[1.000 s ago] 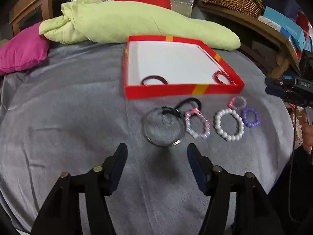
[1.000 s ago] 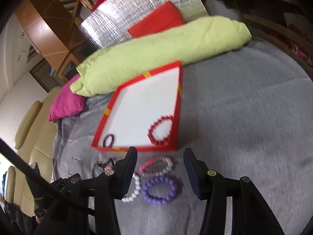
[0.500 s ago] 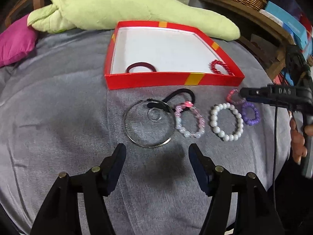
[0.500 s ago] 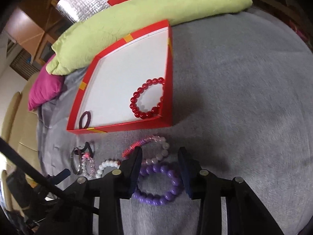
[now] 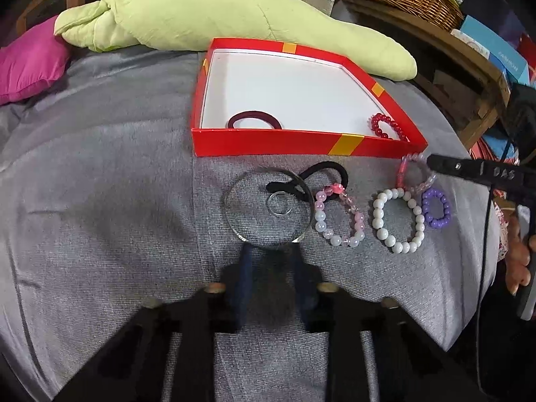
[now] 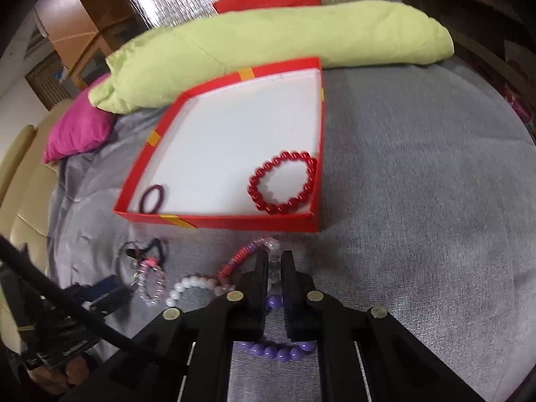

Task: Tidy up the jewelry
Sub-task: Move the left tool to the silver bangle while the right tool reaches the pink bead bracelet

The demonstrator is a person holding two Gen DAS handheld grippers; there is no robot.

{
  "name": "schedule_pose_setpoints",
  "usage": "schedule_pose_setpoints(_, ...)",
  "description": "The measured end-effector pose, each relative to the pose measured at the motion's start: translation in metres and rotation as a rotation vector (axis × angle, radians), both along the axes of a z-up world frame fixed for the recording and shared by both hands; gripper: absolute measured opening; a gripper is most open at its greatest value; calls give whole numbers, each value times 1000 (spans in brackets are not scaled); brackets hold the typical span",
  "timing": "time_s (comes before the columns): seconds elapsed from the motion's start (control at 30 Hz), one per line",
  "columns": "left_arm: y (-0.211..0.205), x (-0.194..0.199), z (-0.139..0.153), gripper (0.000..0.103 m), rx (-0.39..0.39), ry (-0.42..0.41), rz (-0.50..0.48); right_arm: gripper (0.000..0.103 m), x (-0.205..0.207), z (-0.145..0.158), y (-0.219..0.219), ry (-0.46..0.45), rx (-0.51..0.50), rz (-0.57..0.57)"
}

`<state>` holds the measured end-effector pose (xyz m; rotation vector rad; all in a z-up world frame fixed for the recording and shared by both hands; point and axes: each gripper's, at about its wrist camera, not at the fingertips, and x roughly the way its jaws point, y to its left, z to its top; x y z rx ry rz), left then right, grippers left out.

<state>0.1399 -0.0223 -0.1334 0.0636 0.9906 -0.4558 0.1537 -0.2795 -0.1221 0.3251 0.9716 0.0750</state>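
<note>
2 grippers had just been closing: the left gripper [image 5: 269,251] nipped the silver bangle [image 5: 266,212], the right gripper [image 6: 275,266] pinched the pink bracelet [image 6: 249,256], ready for the red box [image 6: 214,217] just beyond.

"DAS" on the right tool [image 5: 432,164] arm, "FASHION" on a blue box [image 5: 495,53] (upper right)

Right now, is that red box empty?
No. The red box holds a red bead bracelet in one near corner and a dark hair tie in the other.
</note>
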Motion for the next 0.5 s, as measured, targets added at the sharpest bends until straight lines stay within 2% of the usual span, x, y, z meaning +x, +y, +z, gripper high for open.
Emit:
schedule_pose_setpoints(0.3,6,-3,9,12,-17,-32,2,9,-5,9,-7,-27,44,9)
schedule_pose_setpoints(0.37,8,-3,11,25,-36,-20,9,9,-6,8,-9,-22,50,8)
schedule_pose_setpoints(0.43,9,-2,14,70,-58,-21,31,9,-5,6,-10,-14,54,11)
schedule_pose_setpoints(0.5,9,-2,19,74,-78,-43,47,9,-3,3,-10,-4,56,14)
